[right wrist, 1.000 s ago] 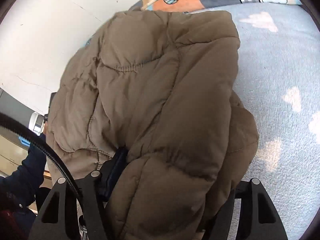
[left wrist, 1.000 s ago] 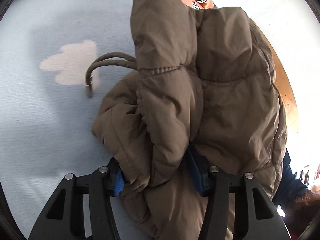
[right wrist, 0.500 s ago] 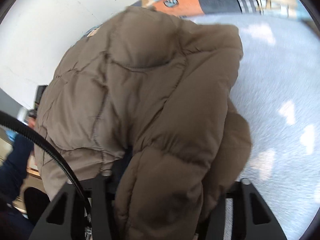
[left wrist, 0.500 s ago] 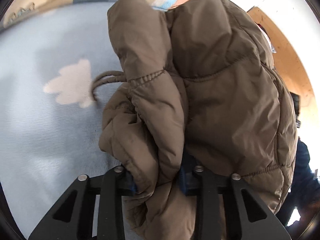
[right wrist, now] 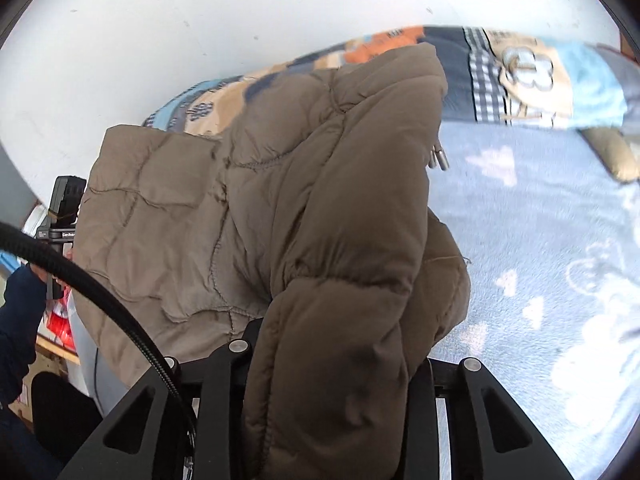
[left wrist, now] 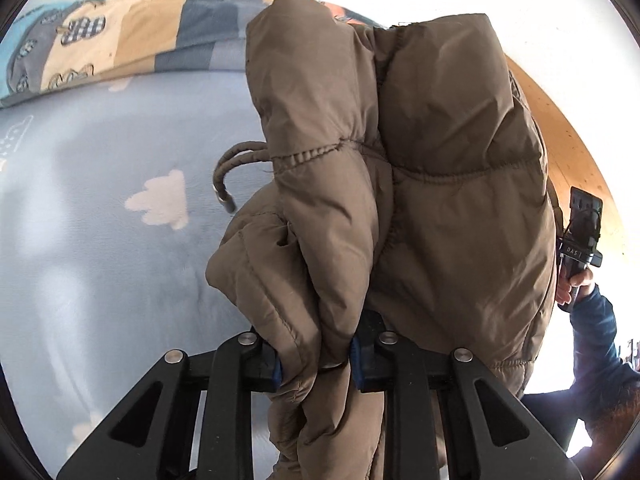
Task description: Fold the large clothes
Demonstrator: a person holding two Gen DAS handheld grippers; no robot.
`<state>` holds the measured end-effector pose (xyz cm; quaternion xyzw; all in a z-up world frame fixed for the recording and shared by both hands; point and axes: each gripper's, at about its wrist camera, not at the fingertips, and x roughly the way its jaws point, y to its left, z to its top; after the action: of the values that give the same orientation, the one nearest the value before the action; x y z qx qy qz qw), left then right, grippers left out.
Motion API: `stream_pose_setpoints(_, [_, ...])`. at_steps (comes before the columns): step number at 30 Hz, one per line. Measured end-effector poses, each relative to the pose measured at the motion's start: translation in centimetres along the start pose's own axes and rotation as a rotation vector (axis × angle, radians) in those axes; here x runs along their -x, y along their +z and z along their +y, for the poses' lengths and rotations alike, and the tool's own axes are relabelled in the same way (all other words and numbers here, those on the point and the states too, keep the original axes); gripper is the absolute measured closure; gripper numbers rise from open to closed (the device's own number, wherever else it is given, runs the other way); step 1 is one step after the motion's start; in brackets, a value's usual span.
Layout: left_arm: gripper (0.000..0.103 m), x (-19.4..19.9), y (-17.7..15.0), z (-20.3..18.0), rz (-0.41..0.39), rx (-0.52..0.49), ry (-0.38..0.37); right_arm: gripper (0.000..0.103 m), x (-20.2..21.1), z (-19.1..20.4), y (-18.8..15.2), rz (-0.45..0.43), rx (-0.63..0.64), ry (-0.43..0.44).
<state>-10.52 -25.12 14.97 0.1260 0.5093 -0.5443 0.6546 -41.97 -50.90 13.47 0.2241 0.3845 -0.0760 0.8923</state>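
A brown quilted puffer jacket (left wrist: 420,168) hangs bunched between my two grippers, lifted above a light blue blanket (left wrist: 100,220). My left gripper (left wrist: 316,364) is shut on a thick fold of the jacket, its blue pads pressing the fabric. A brown drawstring (left wrist: 236,160) with a metal tip dangles at the jacket's left side. In the right wrist view the jacket (right wrist: 300,220) fills the centre. My right gripper (right wrist: 332,356) is shut on a padded fold that hides its fingertips. The drawstring's metal tip (right wrist: 440,158) shows at the jacket's right edge.
The blue blanket (right wrist: 540,240) with white cloud shapes covers the bed. A patchwork quilt (left wrist: 120,48) lies along the far edge by a white wall (right wrist: 200,20). A wooden bed frame (left wrist: 568,152) curves at right. The person's hand holding the other gripper's handle (left wrist: 580,236) shows beside the jacket.
Both grippers have lifted and tilted up with the jacket; the quilt and wall have come into view. The left jaws have closed tighter on the fold.
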Motion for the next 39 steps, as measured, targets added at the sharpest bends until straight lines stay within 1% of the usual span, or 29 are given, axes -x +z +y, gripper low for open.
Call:
stream_pose_setpoints(1, [0.080, 1.0, -0.6, -0.5, -0.009, -0.005, -0.001, 0.069, 1.0, 0.7, 0.0, -0.002, 0.008, 0.006])
stream_pose_setpoints(2, [0.080, 3.4, -1.5, 0.6, -0.016, -0.008, -0.004, 0.069, 2.0, 1.3, -0.1, -0.007, 0.019, 0.006])
stream_pose_setpoints(3, [0.080, 4.4, -2.1, 0.0, -0.025, -0.009, -0.006, 0.069, 3.6, 1.6, 0.1, -0.014, 0.028, 0.005])
stream_pose_setpoints(5, [0.080, 7.3, -4.7, -0.1, -0.043, -0.013, -0.020, 0.069, 5.7, 3.0, -0.1, -0.026, 0.047, 0.004])
stream_pose_setpoints(6, [0.080, 8.6, -5.5, -0.7, -0.053, -0.014, -0.030, 0.069, 7.0, 3.6, -0.5, -0.034, 0.054, 0.003])
stream_pose_setpoints(8, [0.080, 10.3, -6.9, -1.5, -0.060, -0.006, -0.042, 0.069, 9.6, 4.8, -1.3, -0.048, 0.061, 0.006])
stream_pose_setpoints(9, [0.080, 11.5, -7.8, -1.3, -0.063, -0.011, -0.044, 0.069, 10.4, 5.1, -1.6, -0.053, 0.057, 0.011])
stream_pose_setpoints(10, [0.080, 12.1, -8.7, -1.4, -0.067, -0.014, -0.047, 0.069, 11.5, 6.0, -2.7, -0.057, 0.053, 0.014])
stream_pose_setpoints(12, [0.080, 12.5, -10.6, -2.2, -0.069, -0.001, -0.055, 0.069, 12.5, 6.5, -4.1, -0.058, 0.045, 0.017])
stream_pose_setpoints(15, [0.079, 12.1, -13.4, -2.1, -0.062, 0.034, -0.063, 0.069, 12.4, 6.4, -6.3, -0.048, 0.013, 0.022])
stream_pose_setpoints(17, [0.079, 9.8, -14.9, -0.7, -0.047, 0.075, -0.061, 0.069, 11.0, 5.4, -7.6, -0.028, -0.022, 0.021])
stream_pose_setpoints(19, [0.078, 7.1, -16.1, 0.7, -0.013, 0.120, -0.037, 0.069, 8.7, 4.4, -8.9, 0.006, -0.063, -0.004])
stream_pose_setpoints(20, [0.078, 5.0, -16.8, 1.8, 0.014, 0.163, -0.014, 0.068, 7.2, 3.7, -9.6, 0.031, -0.084, -0.023])
stream_pose_setpoints(21, [0.076, 3.3, -17.3, 2.7, 0.035, 0.198, 0.027, 0.067, 5.6, 3.0, -10.0, 0.052, -0.112, -0.041])
stream_pose_setpoints(22, [0.074, 1.9, -17.9, 3.6, 0.049, 0.222, 0.076, 0.066, 3.9, 2.4, -10.7, 0.078, -0.144, -0.081])
stream_pose_setpoints(23, [0.069, 1.0, -18.2, 4.2, 0.062, 0.238, 0.111, 0.059, 2.4, 1.5, -11.4, 0.100, -0.181, -0.134])
stream_pose_setpoints(24, [0.065, 0.6, -18.3, 4.9, 0.069, 0.264, 0.136, 0.047, 1.4, 0.4, -11.9, 0.121, -0.231, -0.164])
stream_pose_setpoints(25, [0.063, 0.8, -18.3, 5.2, 0.059, 0.288, 0.135, 0.043, 1.0, -0.6, -12.3, 0.133, -0.284, -0.175])
stream_pose_setpoints(27, [0.061, 2.1, -18.4, 5.7, 0.031, 0.342, 0.130, 0.042, 1.5, -2.1, -12.7, 0.132, -0.380, -0.150])
stream_pose_setpoints(29, [0.061, 3.8, -19.1, 6.2, -0.024, 0.388, 0.139, 0.042, 3.4, -1.9, -13.3, 0.108, -0.410, -0.135])
stream_pose_setpoints(30, [0.061, 4.8, -19.6, 6.2, -0.054, 0.395, 0.161, 0.039, 4.3, -1.6, -13.5, 0.097, -0.412, -0.147])
stream_pose_setpoints(31, [0.061, 6.0, -20.1, 5.9, -0.094, 0.394, 0.199, 0.037, 5.2, -1.1, -13.9, 0.082, -0.407, -0.170])
stream_pose_setpoints(32, [0.061, 7.2, -20.7, 5.5, -0.143, 0.388, 0.228, 0.034, 6.3, -0.6, -14.3, 0.069, -0.398, -0.212])
stream_pose_setpoints(33, [0.061, 8.5, -21.3, 5.1, -0.184, 0.387, 0.263, 0.034, 7.4, -0.3, -14.8, 0.053, -0.392, -0.242])
stream_pose_setpoints(34, [0.061, 9.9, -22.4, 4.2, -0.237, 0.393, 0.323, 0.034, 8.7, 0.4, -15.4, 0.029, -0.394, -0.257])
stream_pose_setpoints(35, [0.061, 10.8, -23.0, 3.7, -0.291, 0.392, 0.360, 0.034, 10.0, 0.6, -15.9, -0.006, -0.407, -0.280])
stream_pose_setpoints(36, [0.061, 11.8, -23.1, 2.7, -0.337, 0.375, 0.390, 0.034, 11.7, 1.2, -16.2, -0.050, -0.415, -0.315])
stream_pose_setpoints(38, [0.060, 13.2, -24.3, -0.5, -0.421, 0.295, 0.442, 0.034, 14.1, 2.9, -17.2, -0.137, -0.400, -0.347])
stream_pose_setpoints(39, [0.056, 13.3, -24.6, -1.7, -0.453, 0.259, 0.460, 0.034, 14.9, 3.9, -17.8, -0.169, -0.390, -0.362])
